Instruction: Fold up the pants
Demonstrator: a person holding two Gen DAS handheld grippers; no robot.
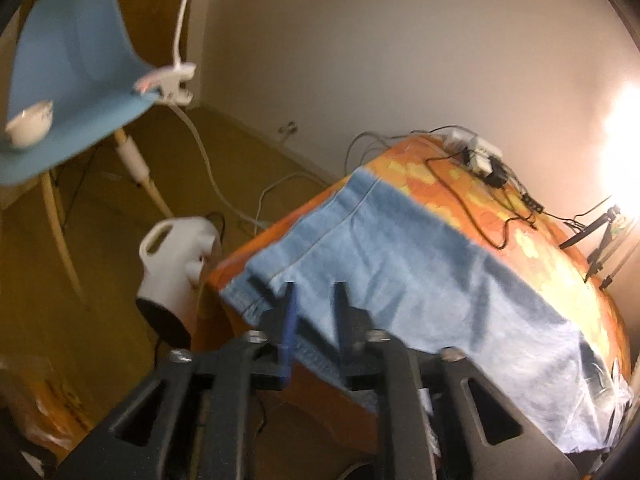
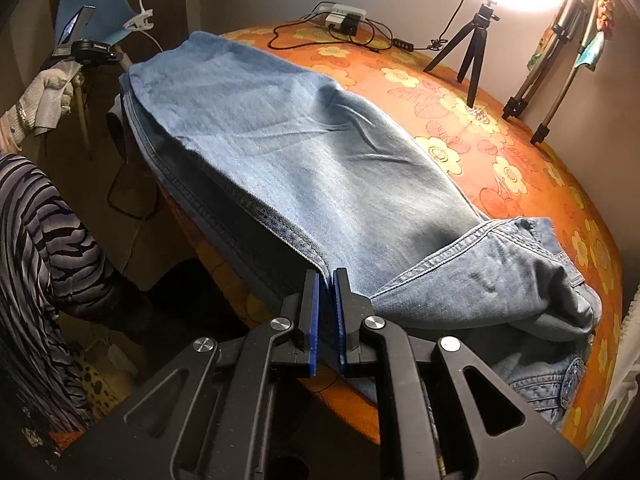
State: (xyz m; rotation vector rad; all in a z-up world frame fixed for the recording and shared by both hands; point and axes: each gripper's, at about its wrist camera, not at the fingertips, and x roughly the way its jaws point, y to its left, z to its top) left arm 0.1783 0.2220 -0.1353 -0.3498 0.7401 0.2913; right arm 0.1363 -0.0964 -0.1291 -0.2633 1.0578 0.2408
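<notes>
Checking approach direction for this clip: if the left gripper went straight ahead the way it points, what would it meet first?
The left gripper would most likely meet the pants first, near the hem end draped at the table edge. Its jaws stand open just before or over that denim; depth is unclear from this blurred view.

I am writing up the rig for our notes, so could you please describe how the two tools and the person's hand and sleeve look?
Both the left tool and the right tool are black linkages with silver bolts, triangular cut-outs and blue-lined fingers. The left hand wears a pale knitted glove, and the sleeve is grey with black zebra stripes.
</notes>
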